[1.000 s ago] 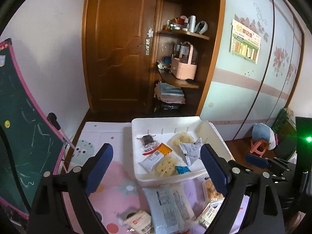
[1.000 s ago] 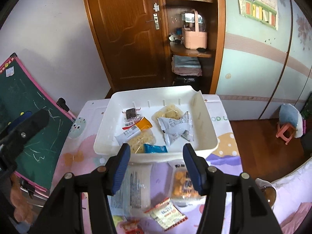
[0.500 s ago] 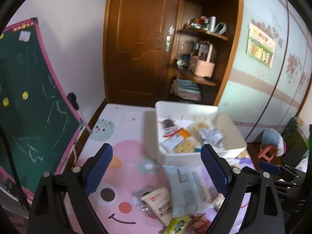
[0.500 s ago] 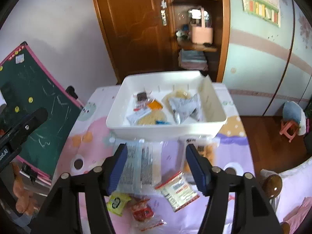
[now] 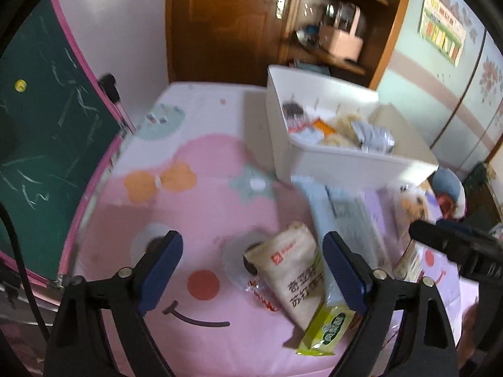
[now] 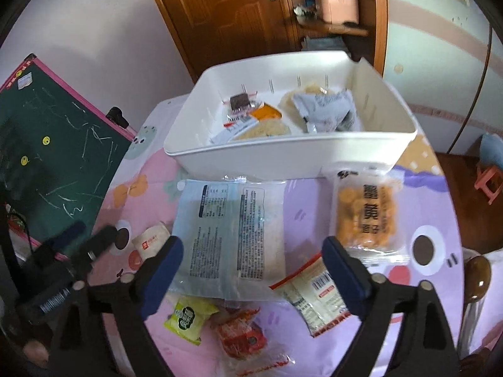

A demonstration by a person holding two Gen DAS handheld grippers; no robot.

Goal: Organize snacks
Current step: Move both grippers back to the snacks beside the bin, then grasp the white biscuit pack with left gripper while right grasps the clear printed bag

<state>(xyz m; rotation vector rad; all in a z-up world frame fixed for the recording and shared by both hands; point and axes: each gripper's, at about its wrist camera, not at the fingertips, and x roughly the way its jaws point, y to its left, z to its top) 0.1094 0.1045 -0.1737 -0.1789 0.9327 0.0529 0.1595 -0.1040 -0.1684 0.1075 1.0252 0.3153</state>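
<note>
A white bin (image 6: 292, 154) (image 5: 352, 160) holds several snack packs at the far side of the pink mat. Loose packs lie in front of it: a large pale blue pack (image 6: 232, 232) (image 5: 342, 216), an orange cracker pack (image 6: 364, 213), a beige pack (image 5: 292, 267) (image 6: 151, 238), a green pack (image 6: 188, 317) (image 5: 327, 330), a red pack (image 6: 242, 336) and a red-and-white pack (image 6: 314, 298). My left gripper (image 5: 251, 273) is open above the mat, with the beige pack between its fingers. My right gripper (image 6: 251, 273) is open above the blue pack.
A green chalkboard (image 5: 37, 125) (image 6: 53, 144) stands along the mat's left edge. A wooden door (image 6: 226, 6) and shelves (image 5: 339, 31) are behind the bin. A pink stool (image 6: 487, 182) stands on the floor at right.
Both grippers have pulled back from the bin and dropped lower toward the loose packs on the mat. The left gripper has swung left. Both stay open and empty.
</note>
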